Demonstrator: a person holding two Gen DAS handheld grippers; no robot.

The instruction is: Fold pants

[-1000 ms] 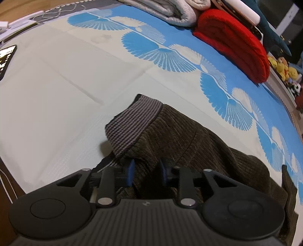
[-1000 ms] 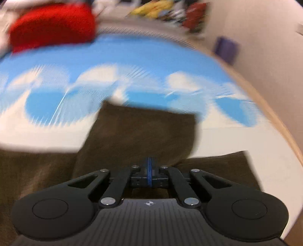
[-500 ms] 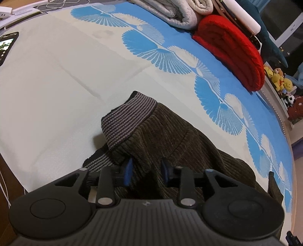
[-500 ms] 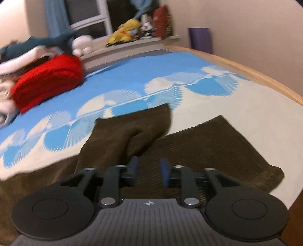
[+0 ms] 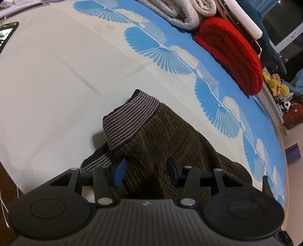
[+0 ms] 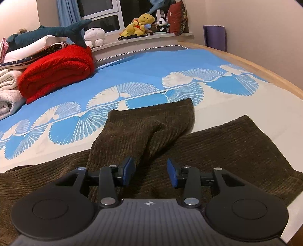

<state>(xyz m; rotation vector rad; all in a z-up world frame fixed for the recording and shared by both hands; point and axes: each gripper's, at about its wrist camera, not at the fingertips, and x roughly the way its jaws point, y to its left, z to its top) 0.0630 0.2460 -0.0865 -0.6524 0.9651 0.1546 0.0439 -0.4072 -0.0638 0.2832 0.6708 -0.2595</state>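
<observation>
Dark brown corduroy pants (image 5: 166,136) lie on the bed, their striped grey waistband (image 5: 128,119) bunched and raised at the near left. My left gripper (image 5: 145,170) hovers just above the waist fabric; its jaws are opening and the pads press on nothing. In the right wrist view one pant leg (image 6: 147,124) lies folded over the other leg (image 6: 236,143), its cuff pointing away. My right gripper (image 6: 150,173) sits over the folded leg, jaws opening, with cloth below the gap but not pinched.
The bed sheet (image 5: 56,79) is cream with blue fan patterns. A rolled red blanket (image 5: 233,53) and grey and white folded blankets (image 5: 178,13) lie at the far side. Plush toys (image 6: 140,24) line the window sill. The wooden bed edge (image 6: 265,73) runs along the right.
Both grippers have widened their jaws: the left let go of the waist fabric, the right went from shut to open. The right gripper's view swung, and the leg now lies folded over the other.
</observation>
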